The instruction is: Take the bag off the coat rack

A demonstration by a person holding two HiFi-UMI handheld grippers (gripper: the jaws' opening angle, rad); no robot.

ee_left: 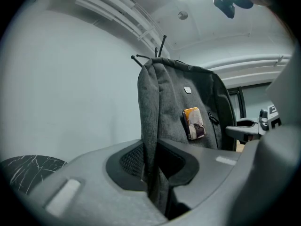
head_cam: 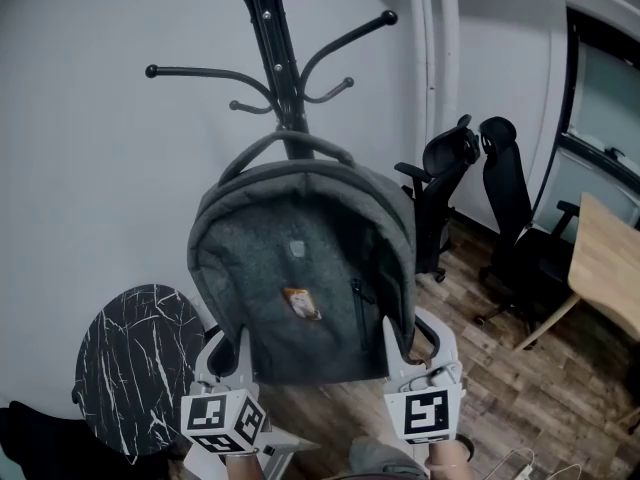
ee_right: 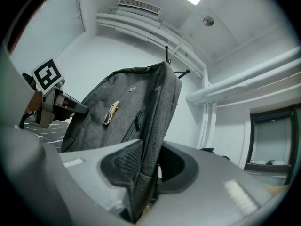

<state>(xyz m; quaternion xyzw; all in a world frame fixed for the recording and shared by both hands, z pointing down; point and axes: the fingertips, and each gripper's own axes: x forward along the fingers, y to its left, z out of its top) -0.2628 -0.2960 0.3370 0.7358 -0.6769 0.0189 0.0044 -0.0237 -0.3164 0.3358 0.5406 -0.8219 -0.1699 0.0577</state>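
Two hand-held grippers have hold of a grey felt-textured backpack [head_cam: 300, 268], one at each lower side. The left gripper [head_cam: 231, 356] has its jaws drawn close together, and its own view shows them pinching a thin fold of the backpack's left edge between the dark ribbed pads. The right gripper [head_cam: 416, 352] stands with its jaws somewhat wider, and its own view shows them pressed on the thicker right side panel, which fills the gap between the pads. The backpack is upright with its front panel towards the camera, directly in front of the black metal coat rack [head_cam: 272, 38], whose curved pegs spread out above it. Its arched top handle [head_cam: 290, 144] sits against the rack's pole, below the lowest pegs; whether it rests on a peg cannot be told. A small orange and dark rectangular tag [head_cam: 301, 304] sits near the middle of the front panel, with a short dark vertical zip [head_cam: 357, 306] just to its right. At lower left, near the left gripper, is a round black table with white marble veining [head_cam: 125, 363]. Against the pale wall [head_cam: 90, 188] to the right stand two black office chairs [head_cam: 505, 193] on a brown wood-plank floor [head_cam: 520, 388], and the corner of a light wooden tabletop [head_cam: 605, 268] shows at the right edge
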